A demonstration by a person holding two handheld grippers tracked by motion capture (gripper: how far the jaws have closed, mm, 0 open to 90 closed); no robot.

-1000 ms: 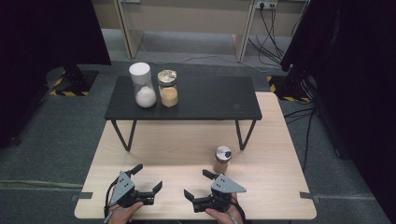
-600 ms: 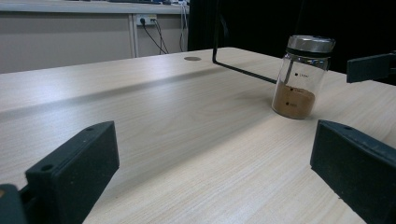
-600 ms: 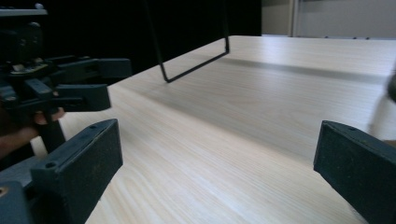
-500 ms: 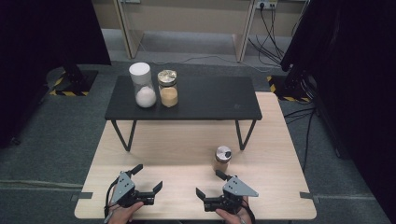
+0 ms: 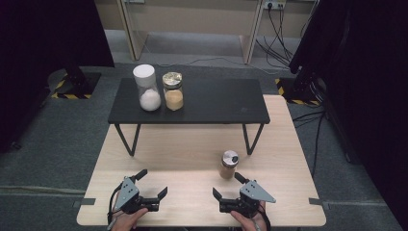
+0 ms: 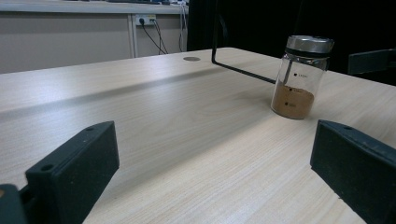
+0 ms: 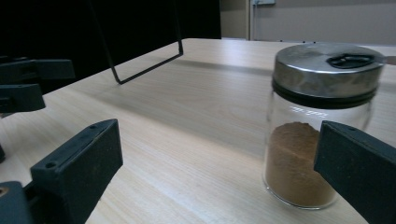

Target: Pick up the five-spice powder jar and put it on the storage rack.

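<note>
Now right gripper [image 5: 230, 185] approaching small spice jar [image 5: 229, 164], jaws wide apart, nothing held.
Left gripper [image 5: 152, 183] also spread, idle on light wood table [image 5: 183, 159]. Jar stands upright just ahead of right jaws, near black shelf leg [image 5: 253, 139]; clear glass, metal lid, brown powder low inside. Next: swing to straddle it, then close.

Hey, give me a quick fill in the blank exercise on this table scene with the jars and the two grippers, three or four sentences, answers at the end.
1. The small jar with the metal lid holds ____ powder.
2. The gripper nearest that jar is the ____ gripper.
3. Both grippers, including the left gripper, have their jaws ____.
4. The two larger jars, the white-lidded jar and the gold-lidded jar, stand on the ____ shelf.

Missing words: brown; right; open; black
</note>
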